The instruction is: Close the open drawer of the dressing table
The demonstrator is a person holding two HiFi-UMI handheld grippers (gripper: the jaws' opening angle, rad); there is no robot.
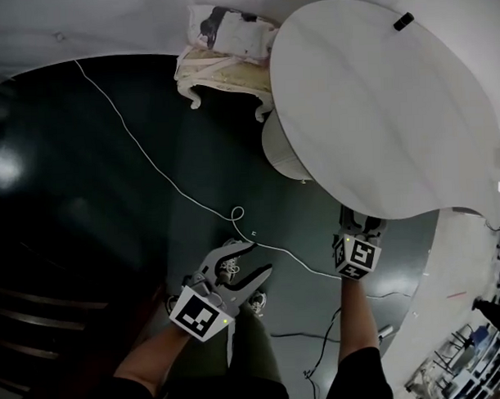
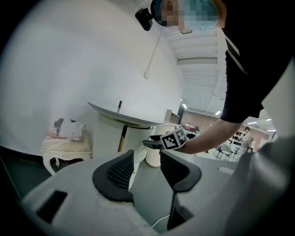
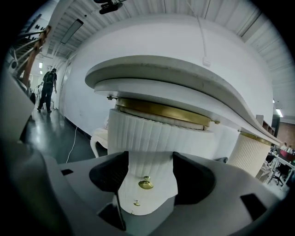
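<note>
The drawer has a white front with ridges. It sits just under the tabletop of the dressing table, below a gold band. A shiny gold knob sticks out of that front, and a smaller gold knob sits just below it. I cannot tell how far out the drawer stands. The right gripper points straight at the drawer. Its jaws are spread wide, one on each side of the big knob, and they do not pinch it. From the head view, the right gripper is at the near edge of the big white tabletop, and its marker cube faces up. The left gripper is held lower and to the left over the dark floor, well away from the dressing table. Its jaws are spread too, and in the left gripper view there is nothing between them. A thin white cord runs across the floor and passes between the two grippers. At the far end of the dressing table stands a small cream stool with a pillow on it. A little black thing lies on the far part of the tabletop.
</note>
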